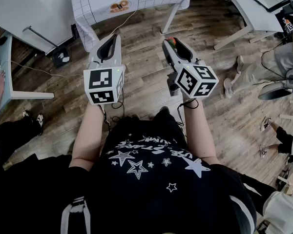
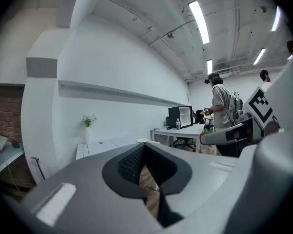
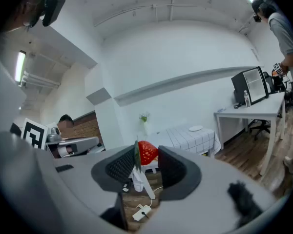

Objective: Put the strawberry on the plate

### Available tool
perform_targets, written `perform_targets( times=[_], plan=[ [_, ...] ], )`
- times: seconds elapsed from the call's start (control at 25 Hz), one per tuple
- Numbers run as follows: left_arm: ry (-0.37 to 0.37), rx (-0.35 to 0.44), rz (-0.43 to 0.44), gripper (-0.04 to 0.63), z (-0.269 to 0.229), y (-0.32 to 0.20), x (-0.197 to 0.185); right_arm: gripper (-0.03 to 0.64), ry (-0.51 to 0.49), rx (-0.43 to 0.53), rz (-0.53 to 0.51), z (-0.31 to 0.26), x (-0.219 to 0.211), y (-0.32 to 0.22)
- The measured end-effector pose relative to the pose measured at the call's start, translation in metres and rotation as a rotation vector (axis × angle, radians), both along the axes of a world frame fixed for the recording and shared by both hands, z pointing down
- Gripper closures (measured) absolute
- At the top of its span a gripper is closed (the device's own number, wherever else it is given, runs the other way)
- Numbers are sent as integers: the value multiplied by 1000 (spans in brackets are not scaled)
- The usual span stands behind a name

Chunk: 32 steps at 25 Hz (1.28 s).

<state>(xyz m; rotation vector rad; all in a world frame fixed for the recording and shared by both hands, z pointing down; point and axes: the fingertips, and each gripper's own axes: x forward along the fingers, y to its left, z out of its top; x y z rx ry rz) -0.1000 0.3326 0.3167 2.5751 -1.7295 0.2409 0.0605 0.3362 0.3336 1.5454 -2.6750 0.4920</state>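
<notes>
Red strawberry [image 3: 147, 152], glossy, seeded skin, green leaf at its left edge: clamped between dark ribbed pads of right gripper [image 3: 145, 157], near jaw tips, held in air above wooden floor. Small white round plate [image 3: 196, 128]: flat on checked tablecloth of far table, well apart from strawberry.

Checked-cloth table [image 1: 103, 4] on wood floor [image 1: 146, 48]. Monitor [image 3: 252, 85] + bottle [image 3: 244, 98] on white desk [image 3: 249, 112], R side. Flower vase [image 3: 145, 125] by far wall.
</notes>
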Motion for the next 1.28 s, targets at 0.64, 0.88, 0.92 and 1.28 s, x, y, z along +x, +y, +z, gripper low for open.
perform_targets(
  times=[0.64,0.88,0.92,1.28],
  plan=[
    [32,-31,101,588,15,19,4,457,34,-13,28,4,-10,31],
    [54,-76,131,588,40,14,17,457,33,-29,42,12,11,28],
    [61,-80,133,588,41,10,18,457,24,-35,49,15,13,22],
    [8,-98,123,588,58,-64,27,457,-34,-68,66,44,29,-74]
  ],
)
